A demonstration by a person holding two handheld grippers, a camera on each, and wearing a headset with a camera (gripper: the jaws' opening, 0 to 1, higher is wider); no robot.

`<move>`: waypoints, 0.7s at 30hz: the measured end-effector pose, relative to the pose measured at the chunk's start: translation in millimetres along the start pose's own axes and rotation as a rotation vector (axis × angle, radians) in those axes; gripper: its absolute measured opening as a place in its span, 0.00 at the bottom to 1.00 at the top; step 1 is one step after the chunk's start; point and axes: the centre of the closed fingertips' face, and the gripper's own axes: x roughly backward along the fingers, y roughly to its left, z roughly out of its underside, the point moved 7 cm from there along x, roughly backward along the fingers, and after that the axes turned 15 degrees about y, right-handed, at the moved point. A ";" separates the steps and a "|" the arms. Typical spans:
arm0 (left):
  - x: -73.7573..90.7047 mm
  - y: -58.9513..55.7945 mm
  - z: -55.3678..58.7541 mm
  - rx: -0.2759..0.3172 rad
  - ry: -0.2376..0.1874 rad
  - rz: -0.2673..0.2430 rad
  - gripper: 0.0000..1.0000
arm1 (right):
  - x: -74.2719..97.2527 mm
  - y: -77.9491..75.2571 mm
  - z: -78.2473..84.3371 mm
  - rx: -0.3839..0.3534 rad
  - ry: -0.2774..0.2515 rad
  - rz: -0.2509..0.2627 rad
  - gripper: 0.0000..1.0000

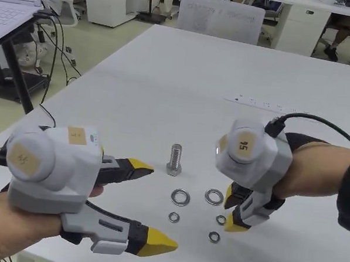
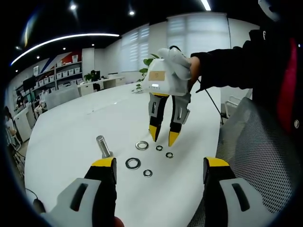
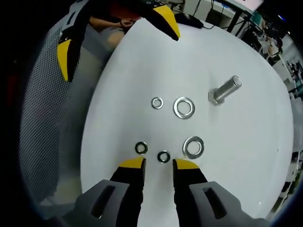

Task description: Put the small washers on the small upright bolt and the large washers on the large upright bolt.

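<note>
Left claw [image 1: 157,206] sits at the near left, lying almost level, its 2 yellow-tipped jaws spread wide and pointing right. The left hand [image 1: 14,228] grips it from behind, thumb showing under the body. From its own view the left claw [image 2: 160,163] shows both tips far apart at the bottom.

Over on the right, the right claw [image 1: 230,211] points steeply down, jaws parted by just a narrow gap. The right hand [image 1: 305,170] holds it from the far right, wrist level, a dark sleeve [image 1: 349,199] covering the forearm. The left gripper view catches the right claw [image 2: 164,137] hanging tips-down under the right hand. The right gripper view confirms it: right claw [image 3: 159,163] slightly apart, left claw [image 3: 116,35] gaping opposite.
</note>
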 end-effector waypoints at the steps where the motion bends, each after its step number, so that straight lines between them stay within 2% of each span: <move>1: 0.0 -0.3 -0.1 -0.001 -0.003 0.002 0.74 | -0.5 -0.2 -0.8 0.002 0.001 -0.001 0.24; 5: 0.1 -2.1 -0.9 0.011 -0.014 0.019 0.76 | -2.7 -1.9 -2.8 0.013 0.009 0.002 0.24; 21: 1.4 -2.1 -3.5 0.028 -0.049 0.036 0.78 | -10.8 -5.3 -2.8 0.031 0.035 0.000 0.21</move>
